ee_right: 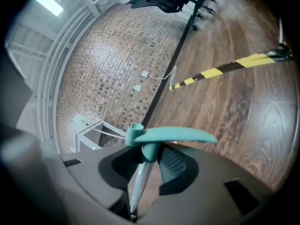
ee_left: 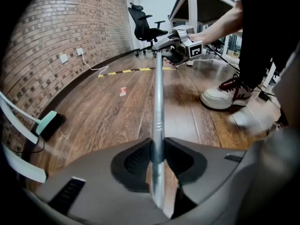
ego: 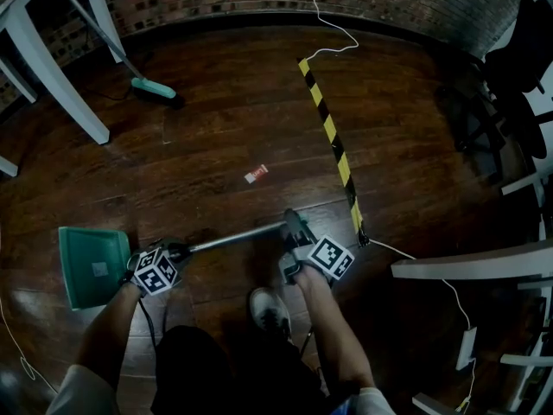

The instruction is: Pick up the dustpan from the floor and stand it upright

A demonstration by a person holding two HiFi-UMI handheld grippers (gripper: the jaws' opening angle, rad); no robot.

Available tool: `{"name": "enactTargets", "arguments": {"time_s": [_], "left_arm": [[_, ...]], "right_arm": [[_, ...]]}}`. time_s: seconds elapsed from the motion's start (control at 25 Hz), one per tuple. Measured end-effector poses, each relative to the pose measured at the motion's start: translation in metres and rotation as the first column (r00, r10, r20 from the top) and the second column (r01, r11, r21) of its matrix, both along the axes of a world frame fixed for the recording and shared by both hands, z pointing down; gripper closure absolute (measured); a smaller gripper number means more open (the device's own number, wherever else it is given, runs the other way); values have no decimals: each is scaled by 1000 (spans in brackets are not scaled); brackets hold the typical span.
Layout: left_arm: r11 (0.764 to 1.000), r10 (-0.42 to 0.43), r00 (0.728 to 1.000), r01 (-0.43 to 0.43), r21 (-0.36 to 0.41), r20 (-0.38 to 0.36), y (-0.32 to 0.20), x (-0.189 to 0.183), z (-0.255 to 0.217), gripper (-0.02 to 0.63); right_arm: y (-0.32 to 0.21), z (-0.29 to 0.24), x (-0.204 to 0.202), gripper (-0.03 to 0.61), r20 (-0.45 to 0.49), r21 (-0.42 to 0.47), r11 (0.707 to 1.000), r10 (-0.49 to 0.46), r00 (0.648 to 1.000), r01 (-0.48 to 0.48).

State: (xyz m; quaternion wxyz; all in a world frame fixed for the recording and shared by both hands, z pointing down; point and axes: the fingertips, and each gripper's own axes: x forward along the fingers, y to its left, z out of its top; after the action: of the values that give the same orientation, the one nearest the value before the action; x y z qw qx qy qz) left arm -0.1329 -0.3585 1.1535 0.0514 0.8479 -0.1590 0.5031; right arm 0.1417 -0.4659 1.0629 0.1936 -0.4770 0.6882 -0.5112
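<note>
In the head view the teal dustpan (ego: 91, 264) lies on the wood floor at the left, and its metal handle (ego: 238, 236) slants up to the right. My left gripper (ego: 176, 251) is shut on the handle just beside the pan. In the left gripper view (ee_left: 157, 159) the pads press the handle's metal pole (ee_left: 158, 93) from both sides. My right gripper (ego: 290, 228) is shut on the handle's far end. In the right gripper view (ee_right: 147, 161) its jaws clamp just below the teal grip piece (ee_right: 176, 135).
A broom with a teal head (ego: 154, 87) lies at the back left near white table legs (ego: 52, 76). Yellow-black tape (ego: 333, 137) crosses the floor, and a small wrapper (ego: 256, 174) lies near it. The person's shoe (ego: 272, 311) stands between the arms. Furniture (ego: 467, 271) stands at the right.
</note>
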Motion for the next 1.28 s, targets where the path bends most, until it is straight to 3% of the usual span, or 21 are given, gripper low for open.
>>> {"name": "enactTargets", "arguments": {"time_s": [0.2,0.36,0.56,0.68,0.92,1.28], "left_arm": [[994,-36,996,44,97,-83,-35,20,-41,502],[984,-86,976,115,135,-200,-51,38,-76,499],[962,-123,905,210,175,-408,-62,69,-125,494],[954,-123,861,240,180,-494,-64,80,-149,493],[929,-116,793,299,218,-598,-64,82,-180,494],[917,-134,659,366,161,-740,-64,70,-215,489]], "right_arm": [[-25,-88,8,483,-19,163,984,73,997,-69],[-33,-160,13,485,-88,257,963,111,990,-85],[-29,-253,11,485,-222,382,924,129,966,-36],[-26,-297,5,485,-275,443,896,148,950,-11],[-15,-368,-25,483,-380,579,812,181,907,80],[11,-447,-108,468,-520,730,624,245,818,278]]}}
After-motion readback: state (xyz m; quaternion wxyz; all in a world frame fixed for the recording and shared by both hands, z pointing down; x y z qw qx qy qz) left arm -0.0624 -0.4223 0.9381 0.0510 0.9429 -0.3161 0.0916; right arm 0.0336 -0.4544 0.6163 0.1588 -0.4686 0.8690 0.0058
